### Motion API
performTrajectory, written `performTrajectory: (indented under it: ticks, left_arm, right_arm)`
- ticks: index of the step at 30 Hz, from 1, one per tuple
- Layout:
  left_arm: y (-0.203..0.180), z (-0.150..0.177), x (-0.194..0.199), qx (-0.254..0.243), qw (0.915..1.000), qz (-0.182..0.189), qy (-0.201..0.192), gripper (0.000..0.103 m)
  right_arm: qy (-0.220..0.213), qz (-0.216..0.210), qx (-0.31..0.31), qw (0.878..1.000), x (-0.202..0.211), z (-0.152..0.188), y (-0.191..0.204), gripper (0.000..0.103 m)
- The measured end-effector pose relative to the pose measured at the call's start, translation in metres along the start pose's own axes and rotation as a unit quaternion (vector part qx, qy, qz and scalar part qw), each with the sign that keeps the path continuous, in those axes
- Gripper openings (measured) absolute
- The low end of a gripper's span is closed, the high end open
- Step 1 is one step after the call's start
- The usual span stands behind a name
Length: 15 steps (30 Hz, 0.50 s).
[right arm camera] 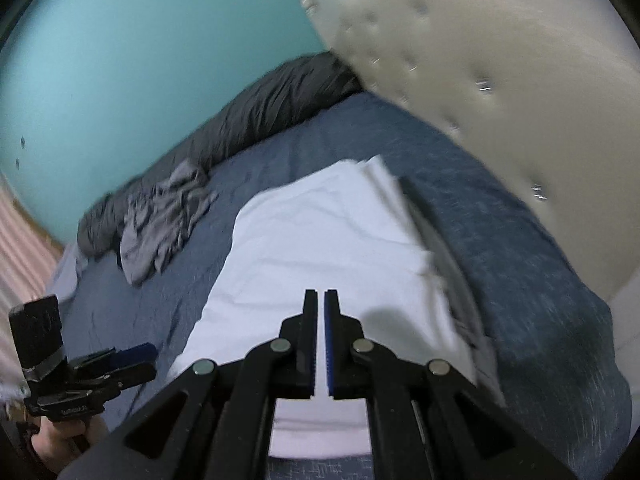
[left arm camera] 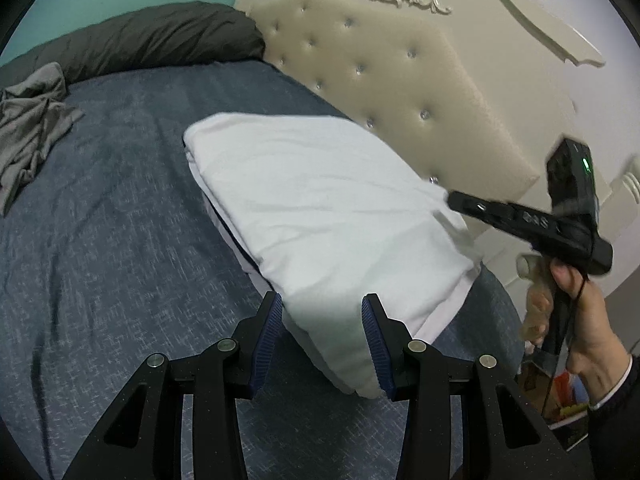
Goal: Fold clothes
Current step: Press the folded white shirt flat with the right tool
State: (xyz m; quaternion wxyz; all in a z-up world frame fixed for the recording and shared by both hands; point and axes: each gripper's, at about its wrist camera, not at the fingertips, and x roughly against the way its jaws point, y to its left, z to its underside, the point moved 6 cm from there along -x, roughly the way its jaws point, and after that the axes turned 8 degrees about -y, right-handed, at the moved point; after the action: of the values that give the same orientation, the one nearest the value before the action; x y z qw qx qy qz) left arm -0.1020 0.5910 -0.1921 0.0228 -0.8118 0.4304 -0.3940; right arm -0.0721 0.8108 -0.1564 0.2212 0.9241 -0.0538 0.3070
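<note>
Covering the bed, a blue sheet [left arm camera: 120, 240] (teal wall [right arm camera: 140, 40]); left tool [left arm camera: 322, 344] spread, right tool [right arm camera: 320, 344] pressed together.

folded garment [left arm camera: 320, 208]: white, plain. bed [left arm camera: 120, 240] cover: dark blue, mottled with fine pale flecks. crumpled garment [left arm camera: 32, 128], far left: grey. rolled duvet [left arm camera: 160, 36], far edge: charcoal. headboard [left arm camera: 400, 92]: cream, button-tufted. wall [right arm camera: 140, 40]: teal. left gripper [left arm camera: 322, 344]: black, with ribbed blue pads on its fingers [left arm camera: 266, 344].
</note>
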Motion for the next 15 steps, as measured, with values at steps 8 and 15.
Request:
performTrajectory:
  ticks: [8, 15]
  left_arm:
    - [0.005, 0.003, -0.008, 0.005, 1.0000, 0.003, 0.008, 0.045]
    - [0.003, 0.002, -0.007, -0.006, 0.9999, 0.005, 0.008, 0.045]
  right_arm:
    - [0.046, 0.058, -0.001, 0.997, -0.043, -0.005, -0.028, 0.002]
    - [0.022, 0.102, -0.034, 0.994, -0.040, -0.019, -0.062, 0.002]
